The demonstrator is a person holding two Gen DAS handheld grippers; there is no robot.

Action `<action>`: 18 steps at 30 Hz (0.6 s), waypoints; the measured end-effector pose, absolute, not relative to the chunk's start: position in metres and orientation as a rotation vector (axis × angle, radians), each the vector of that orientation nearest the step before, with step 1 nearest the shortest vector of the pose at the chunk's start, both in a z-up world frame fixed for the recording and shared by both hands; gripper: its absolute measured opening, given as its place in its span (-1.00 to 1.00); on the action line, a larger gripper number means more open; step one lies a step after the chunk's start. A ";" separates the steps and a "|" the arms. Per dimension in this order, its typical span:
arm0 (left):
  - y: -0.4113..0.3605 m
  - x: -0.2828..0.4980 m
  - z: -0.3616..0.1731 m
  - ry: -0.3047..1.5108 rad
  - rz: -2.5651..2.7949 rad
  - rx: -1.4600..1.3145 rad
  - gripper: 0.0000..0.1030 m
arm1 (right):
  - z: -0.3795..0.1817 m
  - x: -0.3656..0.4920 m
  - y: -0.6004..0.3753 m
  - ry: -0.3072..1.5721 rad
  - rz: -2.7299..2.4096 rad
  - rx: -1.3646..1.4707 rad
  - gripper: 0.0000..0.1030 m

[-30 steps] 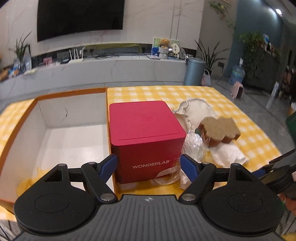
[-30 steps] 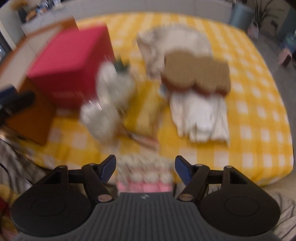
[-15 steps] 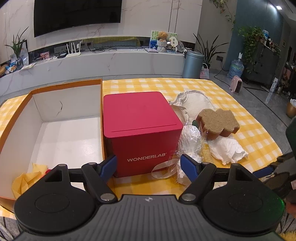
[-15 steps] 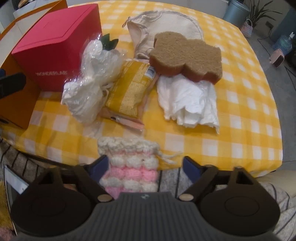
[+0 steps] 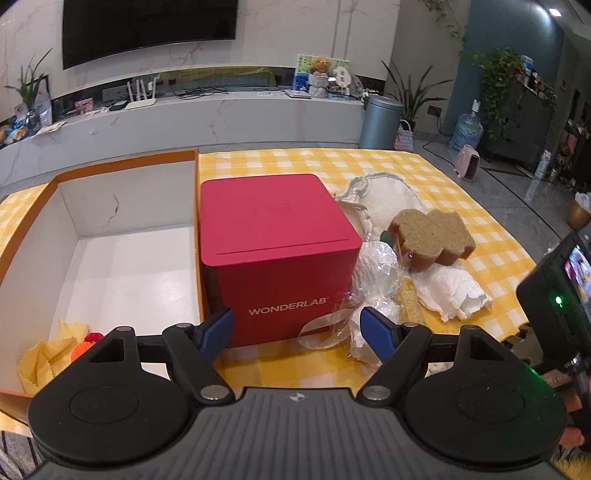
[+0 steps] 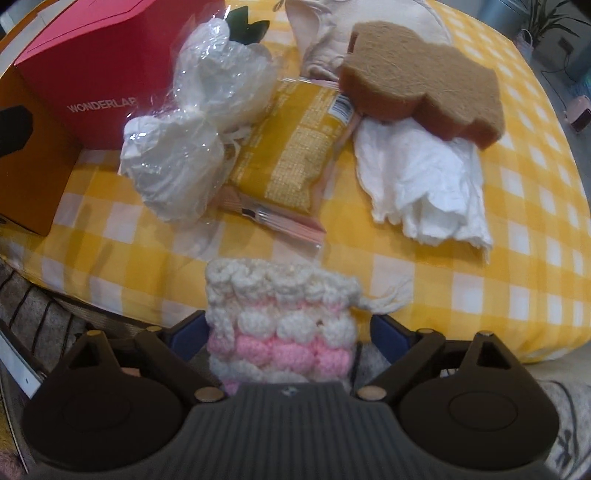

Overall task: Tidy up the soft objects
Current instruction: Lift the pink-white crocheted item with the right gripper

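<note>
Yellow-checked tablecloth [image 6: 461,295] carries a crocheted pouch [image 6: 280,317] at its near edge, between the right gripper [image 6: 286,332], jaws closing, not touching. Left gripper [image 5: 295,328] spread, empty, before the red box [image 5: 273,251].

Crocheted cream-and-pink pouch [image 6: 280,317] flat at near edge of worktop, drawstring trailing right. Behind it: clear-wrapped white bundle [image 6: 192,136], yellow snack packet [image 6: 295,147], crumpled white cloth [image 6: 424,184] under brown flower-shaped sponge [image 6: 424,85]. Cream fabric piece [image 6: 321,33] toward far edge.
</note>
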State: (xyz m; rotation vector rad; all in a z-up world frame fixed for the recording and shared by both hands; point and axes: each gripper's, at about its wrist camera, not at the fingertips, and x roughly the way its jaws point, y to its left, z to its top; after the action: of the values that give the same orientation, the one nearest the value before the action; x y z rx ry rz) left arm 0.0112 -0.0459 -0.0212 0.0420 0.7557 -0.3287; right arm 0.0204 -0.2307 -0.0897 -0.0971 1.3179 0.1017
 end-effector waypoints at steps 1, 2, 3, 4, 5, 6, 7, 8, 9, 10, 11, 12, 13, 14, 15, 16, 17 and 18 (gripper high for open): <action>-0.046 0.011 -0.021 0.757 -0.329 0.044 0.77 | -0.091 0.021 -0.233 1.321 0.111 -0.074 0.63; -0.046 0.011 -0.022 0.758 -0.329 0.043 0.77 | -0.094 0.021 -0.235 1.324 0.115 -0.053 0.64; -0.047 0.011 -0.022 0.760 -0.332 0.043 0.77 | -0.093 0.020 -0.235 1.314 0.115 -0.050 0.59; -0.047 0.011 -0.022 0.761 -0.335 0.045 0.77 | -0.092 0.019 -0.235 1.304 0.119 -0.054 0.52; -0.047 0.011 -0.022 0.762 -0.335 0.047 0.77 | -0.091 0.018 -0.234 1.296 0.131 -0.060 0.49; -0.047 0.011 -0.022 0.762 -0.335 0.050 0.77 | -0.091 0.015 -0.232 1.288 0.141 -0.068 0.43; -0.047 0.011 -0.022 0.763 -0.335 0.052 0.77 | -0.090 0.013 -0.231 1.279 0.150 -0.070 0.36; -0.047 0.010 -0.022 0.763 -0.336 0.053 0.77 | -0.089 0.010 -0.231 1.271 0.155 -0.063 0.32; -0.047 0.010 -0.022 0.763 -0.335 0.054 0.77 | -0.087 0.009 -0.232 1.267 0.154 -0.050 0.26; -0.047 0.010 -0.022 0.763 -0.334 0.054 0.77 | -0.083 0.006 -0.233 1.264 0.151 -0.033 0.20; -0.047 0.010 -0.022 0.763 -0.333 0.053 0.77 | -0.079 0.004 -0.235 1.259 0.148 -0.013 0.16; -0.046 0.010 -0.022 0.762 -0.334 0.051 0.77 | -0.074 0.003 -0.237 1.251 0.146 0.010 0.07; -0.046 0.010 -0.022 0.761 -0.333 0.048 0.77 | -0.068 0.002 -0.241 1.240 0.144 0.032 -0.05; -0.045 0.010 -0.022 0.760 -0.332 0.046 0.77 | -0.059 0.003 -0.249 1.227 0.139 0.051 -0.09; -0.046 0.010 -0.022 0.759 -0.333 0.045 0.77 | -0.052 0.002 -0.253 1.207 0.129 0.067 -0.10; -0.046 0.010 -0.022 0.758 -0.337 0.046 0.77 | -0.044 0.003 -0.257 1.180 0.117 0.082 -0.12; -0.047 0.010 -0.023 0.759 -0.343 0.048 0.77 | -0.036 0.004 -0.261 1.147 0.104 0.099 -0.12; -0.047 0.010 -0.024 0.760 -0.348 0.053 0.77 | -0.028 0.006 -0.264 1.114 0.093 0.115 -0.13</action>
State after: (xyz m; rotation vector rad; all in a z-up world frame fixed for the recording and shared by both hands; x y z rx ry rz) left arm 0.0097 -0.0475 -0.0235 0.0528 0.7604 -0.3476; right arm 0.0062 -0.2645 -0.0282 0.1153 1.1139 0.0926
